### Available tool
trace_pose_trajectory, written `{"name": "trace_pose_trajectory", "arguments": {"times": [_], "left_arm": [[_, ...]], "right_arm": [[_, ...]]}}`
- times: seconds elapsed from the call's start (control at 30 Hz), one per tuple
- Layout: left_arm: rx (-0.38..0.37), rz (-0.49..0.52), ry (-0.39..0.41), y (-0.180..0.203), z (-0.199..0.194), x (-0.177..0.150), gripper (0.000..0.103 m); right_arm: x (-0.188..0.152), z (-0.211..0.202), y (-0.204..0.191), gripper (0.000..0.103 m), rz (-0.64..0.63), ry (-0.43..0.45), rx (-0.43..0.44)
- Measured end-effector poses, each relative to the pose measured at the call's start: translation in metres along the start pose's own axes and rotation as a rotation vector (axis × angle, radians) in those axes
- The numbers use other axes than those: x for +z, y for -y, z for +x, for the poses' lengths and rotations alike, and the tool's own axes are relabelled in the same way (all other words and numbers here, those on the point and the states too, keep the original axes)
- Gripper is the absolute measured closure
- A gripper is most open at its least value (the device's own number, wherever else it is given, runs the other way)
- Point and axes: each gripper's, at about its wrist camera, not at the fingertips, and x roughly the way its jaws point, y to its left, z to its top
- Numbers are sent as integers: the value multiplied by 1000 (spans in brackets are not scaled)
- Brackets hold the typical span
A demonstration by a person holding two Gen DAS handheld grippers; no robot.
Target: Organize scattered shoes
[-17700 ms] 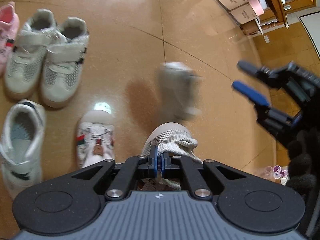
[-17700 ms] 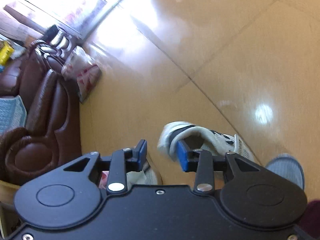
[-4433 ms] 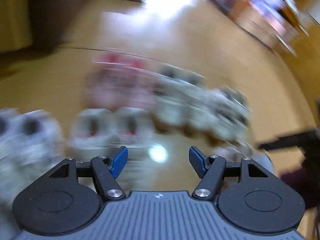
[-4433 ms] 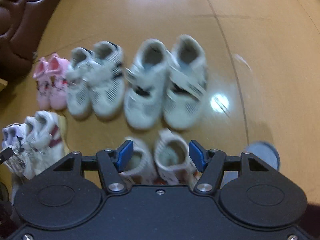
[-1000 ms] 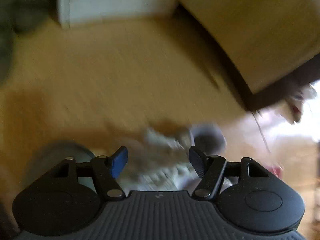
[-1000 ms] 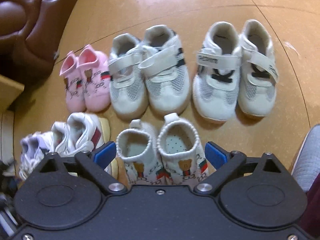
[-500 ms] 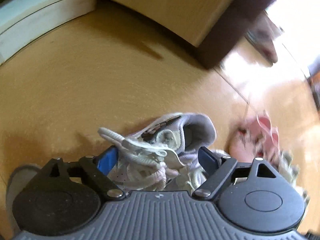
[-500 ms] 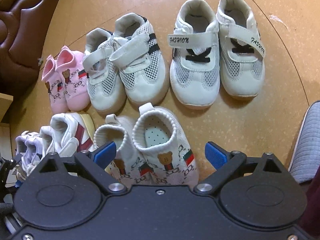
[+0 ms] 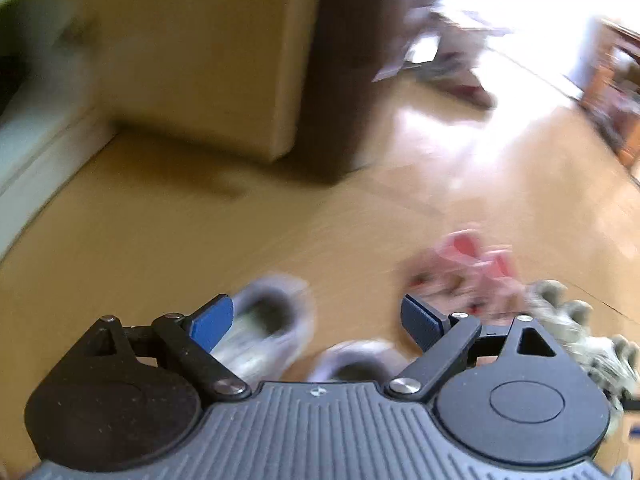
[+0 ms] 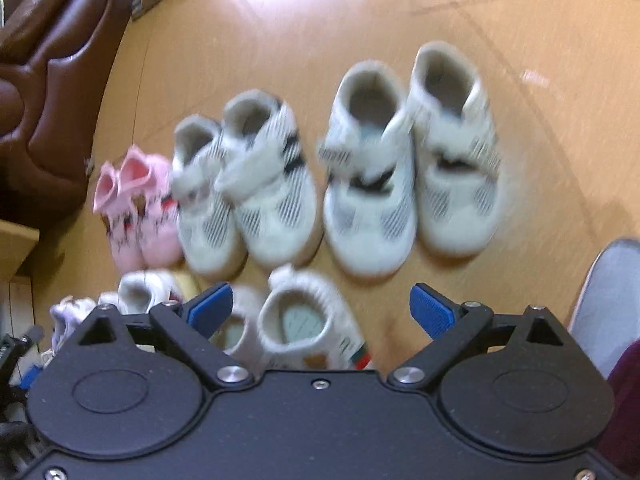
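I am looking down over my right gripper (image 10: 320,306), whose jaws are standing wide apart with nothing pressed between them, at shoes lined up in pairs on the tan floor (image 10: 400,20). I am counting five pairs in that view, largest first. One pair of big white strap shoes (image 10: 412,160) is sitting in the far row on the right, two shoes side by side, with dark crossing marks under broad straps. Just beside it to the left one pair of white mesh shoes (image 10: 244,184) is standing with dark stripes and a wide strap each, their sides touching. At the left end of that row one pair of small pink shoes (image 10: 136,208) is resting near the brown sofa (image 10: 48,80). In the near row one pair of knitted white bootees (image 10: 292,320) is lying just ahead of my jaws, and to their left a white pair with a red stripe (image 10: 144,292) is partly hiding behind the gripper.

My left gripper (image 9: 316,320) is also gaping, its jaws having just been opening, gripping nothing. Below it two pale lilac shoes (image 9: 272,320) are lying on the floor, heavily blurred, one between the blue pads (image 9: 212,322) and one nearer the gripper body. A tan cabinet (image 9: 192,60) is standing beyond them.
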Motion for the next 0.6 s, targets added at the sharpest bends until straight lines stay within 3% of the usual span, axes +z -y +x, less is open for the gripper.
{"name": "trace_pose_trajectory", "arguments": {"times": [0.17, 0.27, 0.37, 0.5, 0.6], "left_arm": [[-78, 15, -8, 36, -1, 34, 12], [-136, 71, -25, 59, -7, 66, 12], [-204, 240, -115, 89, -15, 97, 12], [-237, 512, -214, 124, -46, 113, 12], [-268, 600, -235, 132, -83, 113, 12]], "right_arm": [[42, -18, 22, 6, -202, 26, -103], [55, -18, 35, 6, -201, 36, -110], [57, -4, 61, 6, -97, 25, -86], [44, 13, 81, 9, 21, 31, -66], [41, 16, 98, 11, 177, 69, -19]]}}
